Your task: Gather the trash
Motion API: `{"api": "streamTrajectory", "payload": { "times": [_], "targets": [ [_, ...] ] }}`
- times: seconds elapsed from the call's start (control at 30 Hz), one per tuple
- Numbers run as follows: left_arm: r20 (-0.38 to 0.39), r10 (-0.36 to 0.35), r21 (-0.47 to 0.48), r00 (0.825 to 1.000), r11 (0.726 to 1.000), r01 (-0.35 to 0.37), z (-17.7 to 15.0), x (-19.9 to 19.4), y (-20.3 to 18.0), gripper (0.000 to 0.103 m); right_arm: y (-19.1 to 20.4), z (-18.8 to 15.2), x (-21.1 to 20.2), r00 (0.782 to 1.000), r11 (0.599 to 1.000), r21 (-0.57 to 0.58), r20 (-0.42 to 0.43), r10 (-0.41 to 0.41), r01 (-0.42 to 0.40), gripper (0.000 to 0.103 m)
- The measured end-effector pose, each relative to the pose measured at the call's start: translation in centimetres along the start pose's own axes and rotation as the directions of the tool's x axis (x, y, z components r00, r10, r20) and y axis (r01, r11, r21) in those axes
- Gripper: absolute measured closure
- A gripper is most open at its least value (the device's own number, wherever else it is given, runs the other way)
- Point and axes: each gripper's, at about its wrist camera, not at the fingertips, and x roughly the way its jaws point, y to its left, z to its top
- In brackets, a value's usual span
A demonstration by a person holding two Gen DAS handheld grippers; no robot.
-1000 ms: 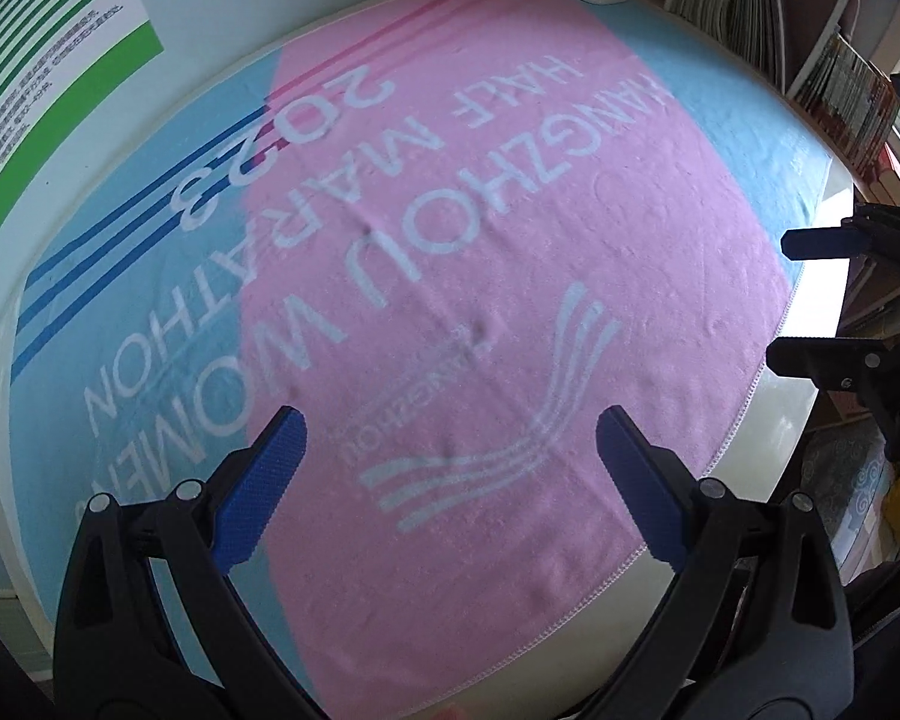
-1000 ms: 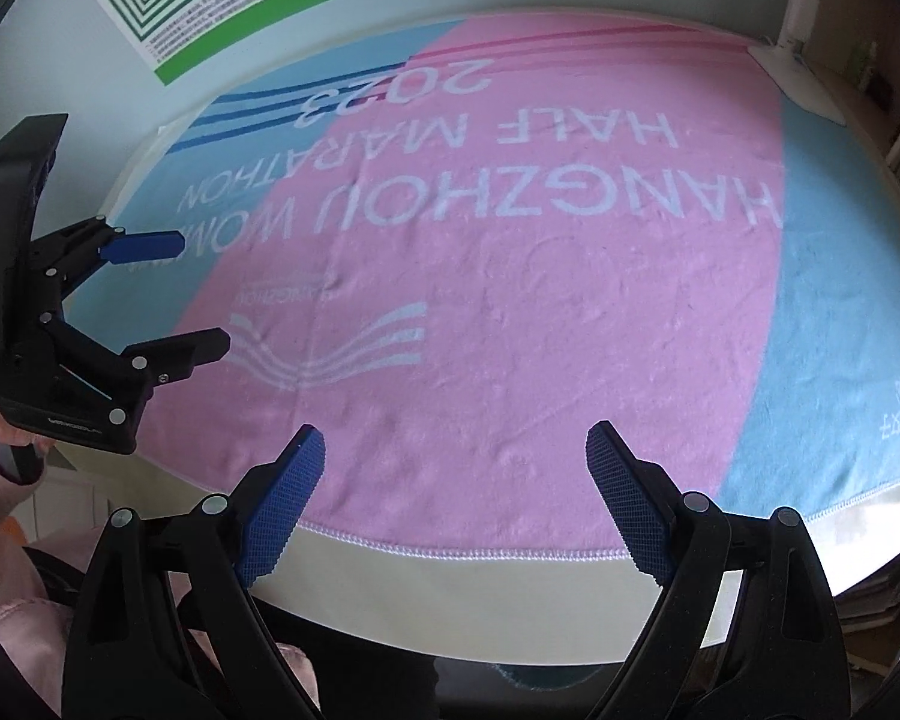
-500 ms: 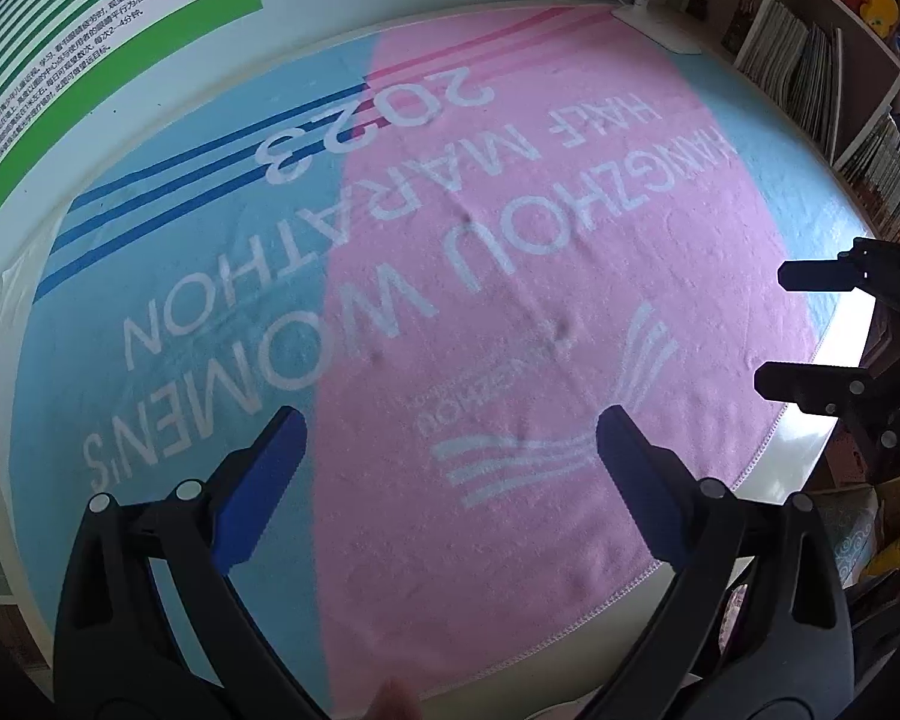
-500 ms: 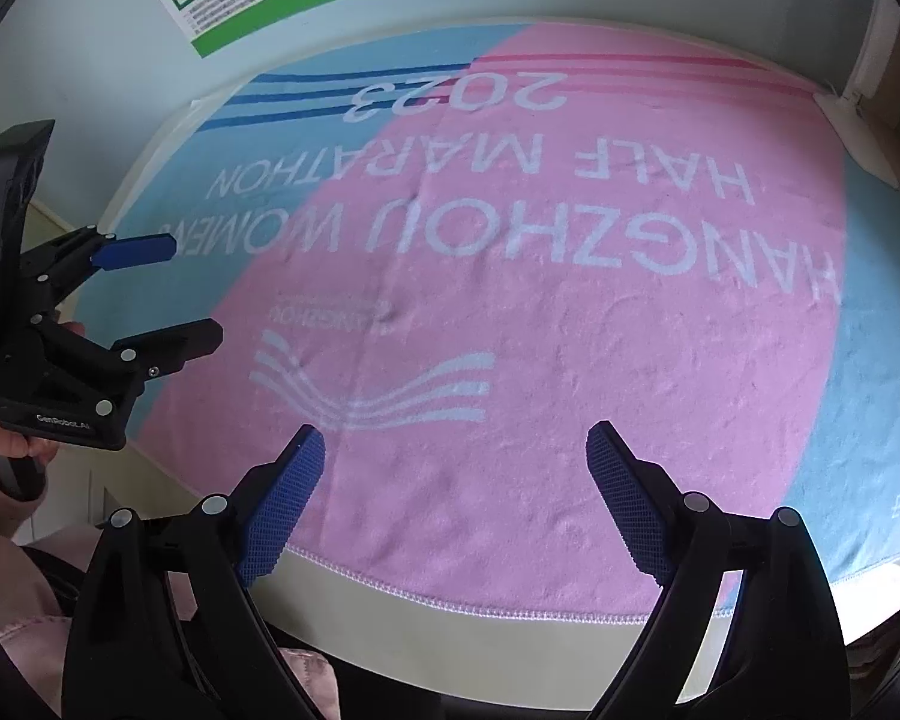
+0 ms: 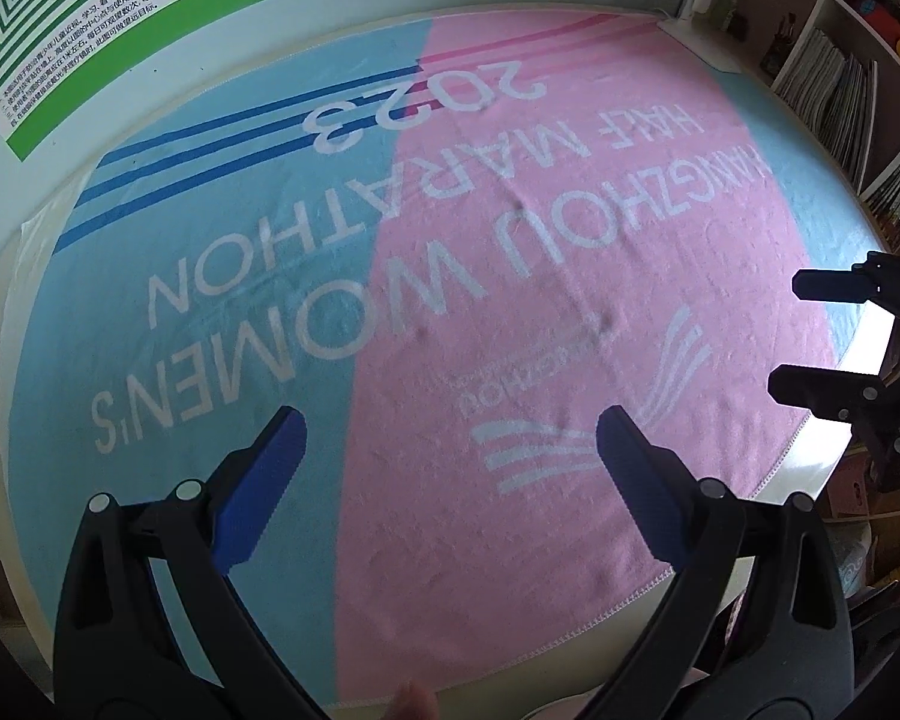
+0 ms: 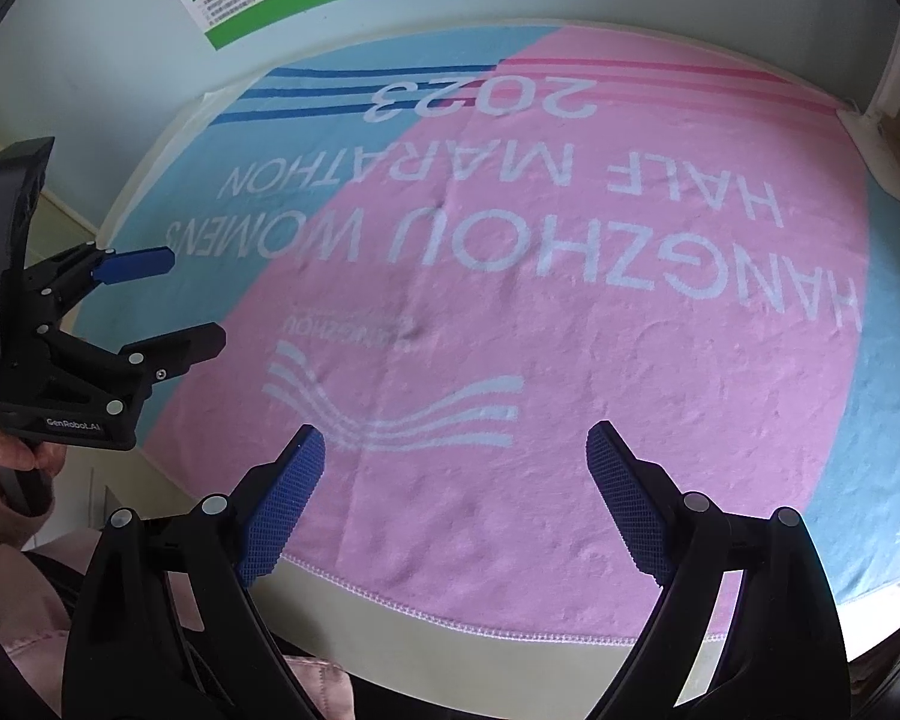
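No piece of trash shows in either view. A pink and blue towel (image 5: 510,300) printed with white lettering covers the table. My left gripper (image 5: 447,420) hangs open above the towel's near part, nothing between its blue pads. My right gripper (image 6: 455,432) is open too, over the towel's (image 6: 570,360) pink front edge, and holds nothing. Each shows in the other's view: the right gripper (image 5: 789,333) at the right rim, the left gripper (image 6: 195,298) at the left, a hand (image 6: 6,456) holding it.
The cream table edge (image 6: 390,630) runs along the front. A green and white poster (image 5: 120,30) hangs on the wall behind. Shelves of books (image 5: 840,90) stand at the right. A white flat base (image 5: 708,48) sits at the towel's far right corner.
Both grippers have shifted leftward over the towel and rolled a little, so more of the blue part and the poster shows. Jaws stayed wide apart.
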Motion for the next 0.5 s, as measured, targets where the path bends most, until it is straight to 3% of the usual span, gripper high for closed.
{"api": "streamTrajectory", "payload": {
  "times": [0.5],
  "targets": [
    [0.002, 0.000, -0.001, 1.000, 1.000, 0.000, 0.03, -0.05, 0.07, 0.008, -0.11, -0.07, -0.05, 1.000, 1.000, 0.008, 0.001, -0.005, 0.005, 0.015]
  ]
}}
